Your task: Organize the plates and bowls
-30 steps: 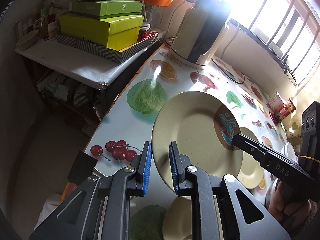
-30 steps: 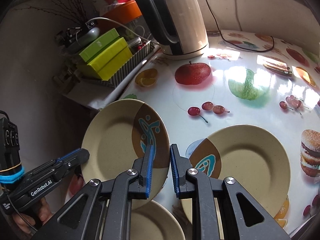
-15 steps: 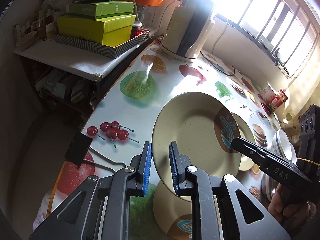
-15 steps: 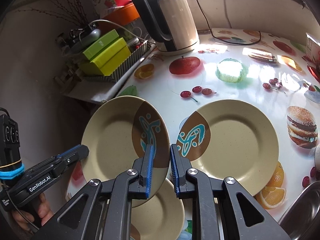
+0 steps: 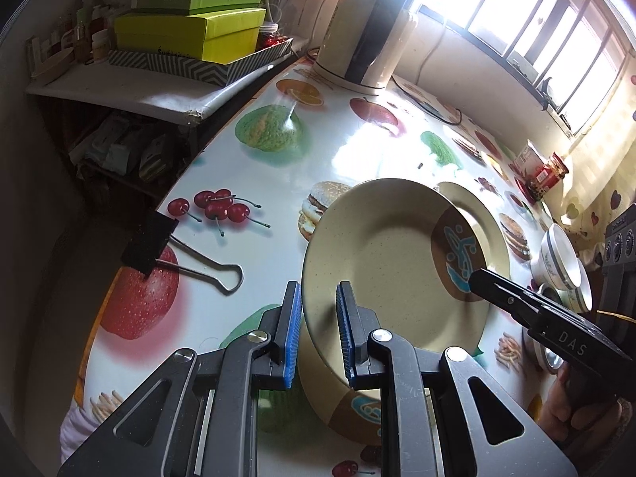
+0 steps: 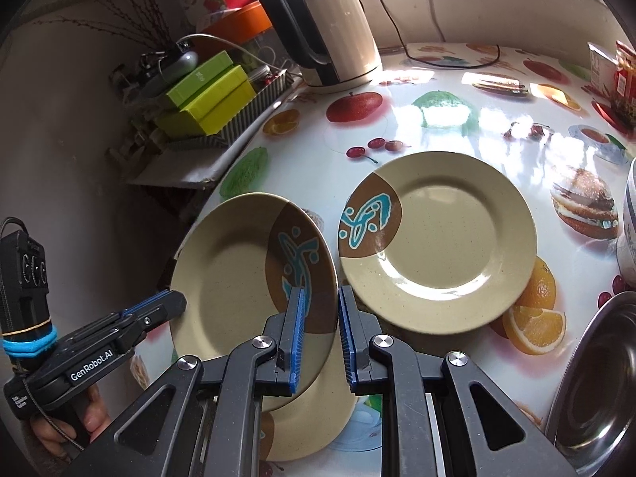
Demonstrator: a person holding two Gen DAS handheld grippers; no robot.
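So I have one beige plate [image 5: 381,262] up in the air, tilted, with a brown patch and a blue squiggle on it. My left gripper [image 5: 316,336] pinches its near rim, and my right gripper [image 6: 320,336] pinches the rim on the patch side — both sets of blue pads squeeze the plate between them. In the left view I can see the right gripper's black nose reaching in to the plate's far edge. Right under the held plate lies a second plate [image 6: 314,417] on the table [image 6: 437,91], partly hidden. Just beside the held plate, on its patch side, a third plate [image 6: 441,238] lies flat on the table. Past that one, two white bowls [image 5: 556,258] sit stacked, and a shiny metal bowl [image 6: 596,377] sits at the table's edge. Well beyond the held plate, near the wall, stands a cream kettle [image 6: 334,28]. A big black clip [image 5: 159,246] lies near the held plate's other side, by the printed cherries.
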